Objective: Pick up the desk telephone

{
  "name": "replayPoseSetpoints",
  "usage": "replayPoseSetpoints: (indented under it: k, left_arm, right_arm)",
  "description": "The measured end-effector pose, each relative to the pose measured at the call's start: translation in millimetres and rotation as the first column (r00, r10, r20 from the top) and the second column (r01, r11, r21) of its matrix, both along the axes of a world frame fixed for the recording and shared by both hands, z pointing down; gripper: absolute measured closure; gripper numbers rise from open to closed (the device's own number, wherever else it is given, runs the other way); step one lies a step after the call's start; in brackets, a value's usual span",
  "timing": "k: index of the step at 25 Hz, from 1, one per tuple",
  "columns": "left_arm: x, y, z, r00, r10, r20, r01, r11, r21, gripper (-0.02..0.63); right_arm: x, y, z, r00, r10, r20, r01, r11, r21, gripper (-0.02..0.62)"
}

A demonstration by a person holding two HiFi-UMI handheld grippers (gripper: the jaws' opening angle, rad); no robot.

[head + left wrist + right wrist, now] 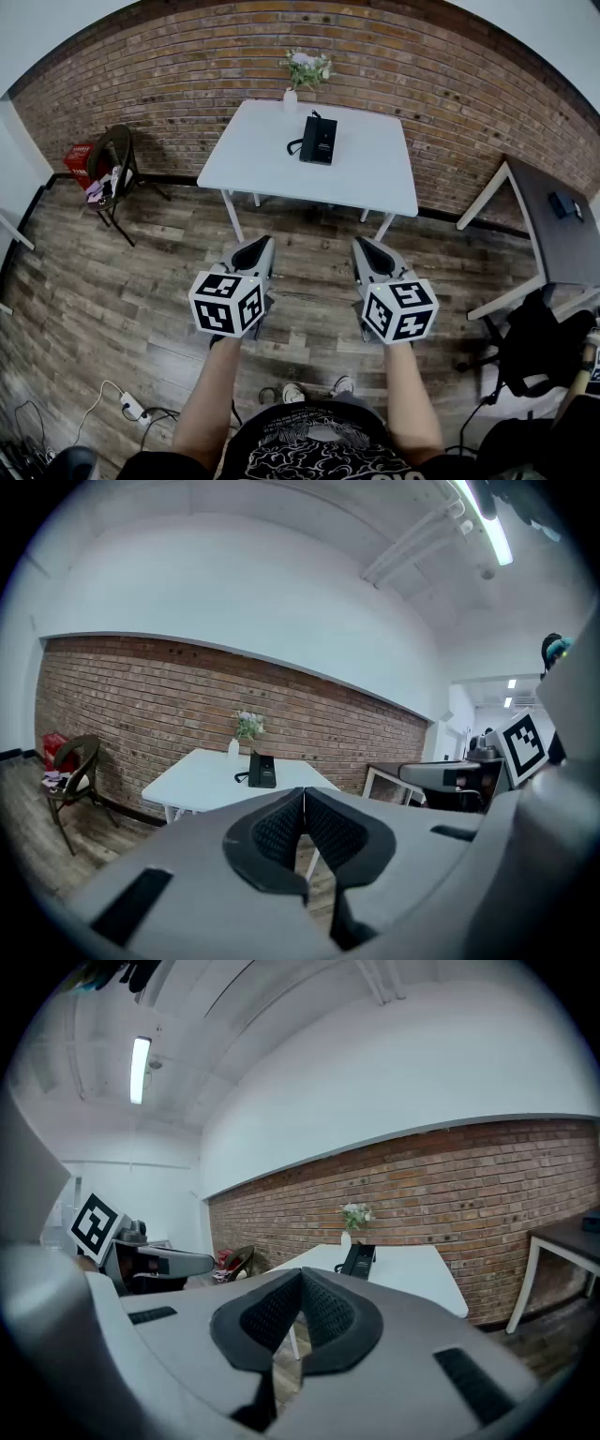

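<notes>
Shoes (292, 392) show at the bottom of the head view on a plank floor (141, 300), with a white power strip (131, 406) lying to their left. Just ahead, two bare forearms hold the grippers side by side above the floor, pointing forward and a little down. The left gripper (251, 246) has its jaws pressed together, the ribbed pads meeting with nothing between them. The right gripper (367, 246) is the same: jaws together, nothing held. Both are well short of the table (272, 159), a white one on white legs that stands against the wall.

The phone (319, 140) is black and lies on the far half of the tabletop, slightly right of centre, with its coiled cord looping off its left side. Neither gripper touches it. Behind it, at the table's back edge, stands a small white vase (290, 99) with flowers (307, 67). A dark chair (114, 169) with things piled on it sits to the table's left. A second desk (553, 234) stands at the right. A red brick wall (187, 66) closes the room behind.
</notes>
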State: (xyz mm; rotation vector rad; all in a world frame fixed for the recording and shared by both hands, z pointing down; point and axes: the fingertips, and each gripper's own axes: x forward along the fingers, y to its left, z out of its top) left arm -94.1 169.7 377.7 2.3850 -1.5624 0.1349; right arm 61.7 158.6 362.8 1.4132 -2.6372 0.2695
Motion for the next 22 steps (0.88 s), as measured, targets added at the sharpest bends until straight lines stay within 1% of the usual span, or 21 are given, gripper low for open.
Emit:
replayPoseSetpoints:
  k: [6,12,22]
  left_arm:
    - [-3.9,-8.2,1.4,1.0,0.016,-0.001,-0.016,1.0,0.002,0.597]
    - [-5.5,-20.3,1.6,0.999,0.05,-0.017,-0.049,0.999,0.017,0.597]
    - [-11.1,-64.3,5.0,0.998,0.051,-0.046,-0.05,0.998,0.024,0.59]
  right_arm:
    - [-5.9,-6.1,2.7,1.0,0.016,0.008,-0.016,1.0,-0.003,0.592]
    - [-15.8,-16.3,7.3,1.0,0.011,0.003,-0.011,1.0,-0.007,0.592]
    - [-24.8,-59.4,15.7,1.0,0.006,0.01,-0.006,1.0,-0.011,0.591]
